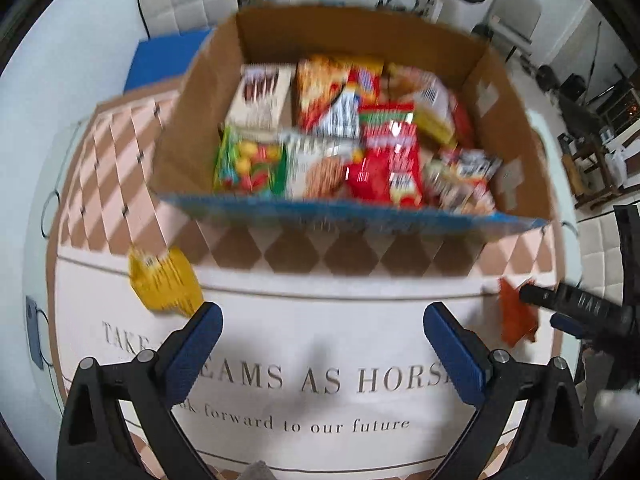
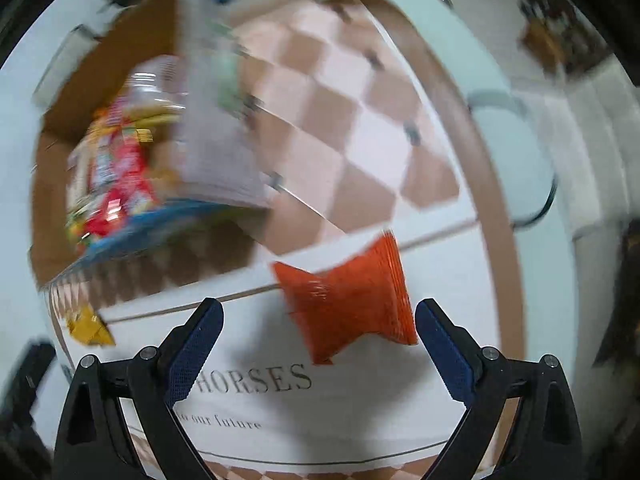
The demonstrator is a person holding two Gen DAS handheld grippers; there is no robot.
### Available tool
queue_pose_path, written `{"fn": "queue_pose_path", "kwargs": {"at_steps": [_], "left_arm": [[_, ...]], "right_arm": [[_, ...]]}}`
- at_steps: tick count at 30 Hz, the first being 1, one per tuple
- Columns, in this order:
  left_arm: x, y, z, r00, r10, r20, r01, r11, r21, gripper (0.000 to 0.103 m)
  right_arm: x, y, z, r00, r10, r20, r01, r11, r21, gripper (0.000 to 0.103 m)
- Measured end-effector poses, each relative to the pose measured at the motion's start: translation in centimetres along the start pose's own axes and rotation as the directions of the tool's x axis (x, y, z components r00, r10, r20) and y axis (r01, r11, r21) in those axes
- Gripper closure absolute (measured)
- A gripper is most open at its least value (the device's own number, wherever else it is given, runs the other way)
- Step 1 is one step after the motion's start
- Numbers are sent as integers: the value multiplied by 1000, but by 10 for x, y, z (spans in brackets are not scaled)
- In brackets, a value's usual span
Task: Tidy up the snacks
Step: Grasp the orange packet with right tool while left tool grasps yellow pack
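Right wrist view: the right gripper [image 2: 319, 322], jaws spread wide and empty, is lined up on the orange snack packet [image 2: 346, 300], presumably to pick it up.

Two packets lie loose on the printed mat [image 1: 320, 344]: the orange one and a yellow snack packet [image 1: 164, 280], one toward each gripper. The left gripper [image 1: 322, 326] also stands apart, holding nothing. Behind them sits one cardboard box [image 1: 192, 136] already crowded with snacks, likely their destination; blur prevents counting those.
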State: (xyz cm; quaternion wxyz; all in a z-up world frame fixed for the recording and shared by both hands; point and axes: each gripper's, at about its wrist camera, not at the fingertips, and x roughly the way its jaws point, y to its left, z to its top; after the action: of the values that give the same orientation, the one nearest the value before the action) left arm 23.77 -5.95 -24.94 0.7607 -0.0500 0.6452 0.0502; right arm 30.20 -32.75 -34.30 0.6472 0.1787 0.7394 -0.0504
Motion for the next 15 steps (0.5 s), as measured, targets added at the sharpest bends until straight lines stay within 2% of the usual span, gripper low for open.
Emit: {"fn": "queue_pose_path", "kwargs": {"at_steps": [5, 8, 9, 12, 14, 15], "left_arm": [[12, 4, -5, 999, 4, -32, -5, 1000, -19, 0], [13, 7, -3, 999, 10, -38, -11, 999, -34, 0], [12, 8, -4, 999, 8, -37, -9, 999, -37, 0], [13, 8, -4, 999, 6, -42, -8, 999, -34, 0], [15, 6, -7, 999, 5, -50, -6, 1000, -25, 0], [16, 4, -9, 999, 6, -54, -7, 1000, -19, 0]], "right_arm": [[29, -33, 3, 995, 93, -47, -80, 972, 222, 5], [31, -36, 3, 994, 98, -40, -86, 970, 229, 7], [30, -33, 3, 996, 86, -38, -77, 976, 203, 10], [31, -11, -1, 998, 18, -58, -17, 999, 27, 13], [34, 7, -10, 995, -59, -80, 47, 989, -143, 13], [35, 16, -16, 991, -107, -82, 86, 969, -233, 13]]}}
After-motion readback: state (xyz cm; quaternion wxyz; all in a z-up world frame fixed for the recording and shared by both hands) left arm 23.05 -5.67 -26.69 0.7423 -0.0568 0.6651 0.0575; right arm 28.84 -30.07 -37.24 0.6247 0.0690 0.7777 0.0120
